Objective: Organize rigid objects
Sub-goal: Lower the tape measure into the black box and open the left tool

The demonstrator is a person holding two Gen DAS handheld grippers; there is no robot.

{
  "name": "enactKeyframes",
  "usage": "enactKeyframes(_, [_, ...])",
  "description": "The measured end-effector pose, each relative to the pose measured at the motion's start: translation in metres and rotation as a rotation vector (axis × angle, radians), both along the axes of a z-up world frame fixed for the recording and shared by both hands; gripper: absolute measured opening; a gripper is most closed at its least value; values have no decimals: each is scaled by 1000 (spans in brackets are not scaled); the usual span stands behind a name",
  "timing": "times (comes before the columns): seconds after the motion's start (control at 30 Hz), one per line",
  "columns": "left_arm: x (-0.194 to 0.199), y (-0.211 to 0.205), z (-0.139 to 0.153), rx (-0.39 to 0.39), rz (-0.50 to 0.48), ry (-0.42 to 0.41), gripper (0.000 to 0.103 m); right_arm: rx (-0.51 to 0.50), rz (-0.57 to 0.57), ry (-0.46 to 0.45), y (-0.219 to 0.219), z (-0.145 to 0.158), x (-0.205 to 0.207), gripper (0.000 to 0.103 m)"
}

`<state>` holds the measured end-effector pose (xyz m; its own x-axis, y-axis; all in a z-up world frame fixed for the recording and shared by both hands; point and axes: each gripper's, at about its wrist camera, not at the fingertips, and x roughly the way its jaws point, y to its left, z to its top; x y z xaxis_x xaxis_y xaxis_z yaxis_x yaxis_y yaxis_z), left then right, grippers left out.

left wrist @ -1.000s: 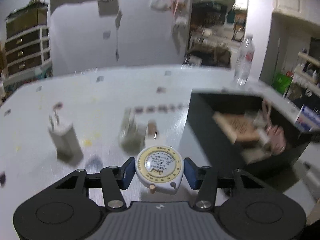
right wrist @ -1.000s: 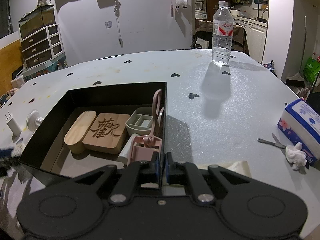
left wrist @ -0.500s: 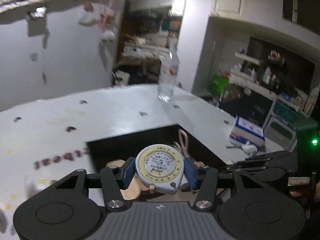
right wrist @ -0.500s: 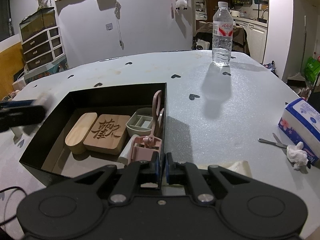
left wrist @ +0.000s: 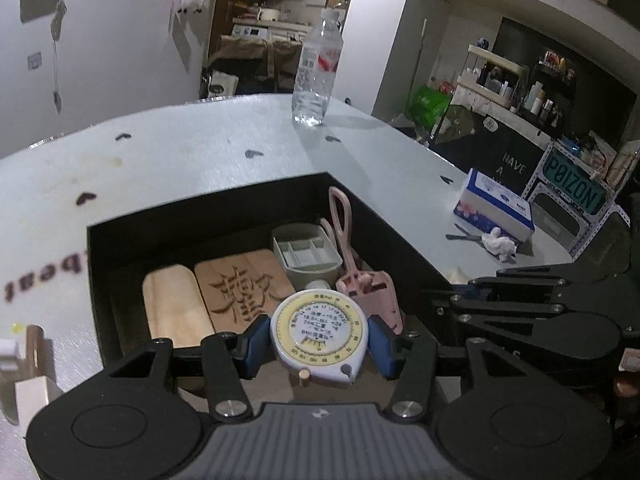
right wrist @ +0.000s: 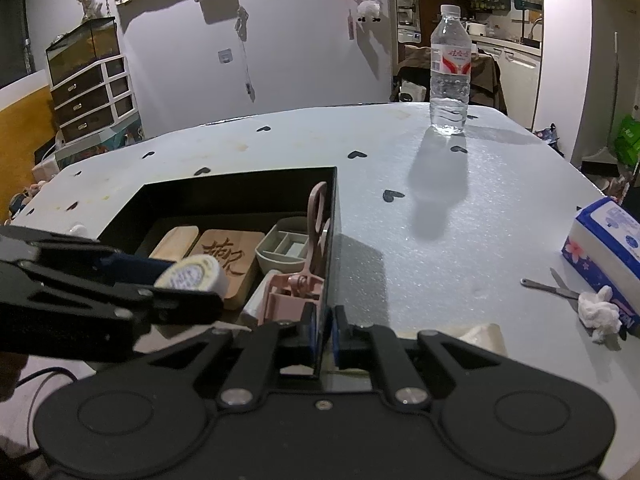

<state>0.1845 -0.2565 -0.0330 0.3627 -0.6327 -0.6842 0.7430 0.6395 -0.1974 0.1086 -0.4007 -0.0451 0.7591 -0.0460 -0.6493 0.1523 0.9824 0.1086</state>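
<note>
Two grippers busy: my left gripper (left wrist: pixel 319 340) clamps the tape measure (left wrist: pixel 319 337) above the box (left wrist: pixel 404 236); the right gripper (right wrist: pixel 324 334) looks pinched on the box wall. Placing step — next, lower into bare floor and let go.

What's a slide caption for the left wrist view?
Left gripper holds a round tape measure over the black box of sorted items.

The left gripper (left wrist: pixel 319 342) clamps a round tape measure (left wrist: pixel 319 339) between its blue jaws above the near edge of a black box (left wrist: pixel 400 236) holding two wooden blocks (left wrist: pixel 212 300), a grey divided tray (left wrist: pixel 306 254) and pink scissors (left wrist: pixel 344 232).
</note>
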Motion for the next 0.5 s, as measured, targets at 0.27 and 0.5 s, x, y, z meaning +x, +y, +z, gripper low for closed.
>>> enactKeyframes(0.27, [0,2,-1,-13,10,36,75,11,2,-5,-2,-1,-1,9])
enactKeyframes(0.5, [-3,3,0,-25,11,41,75,12,1,-4,-2,-1,-1,9])
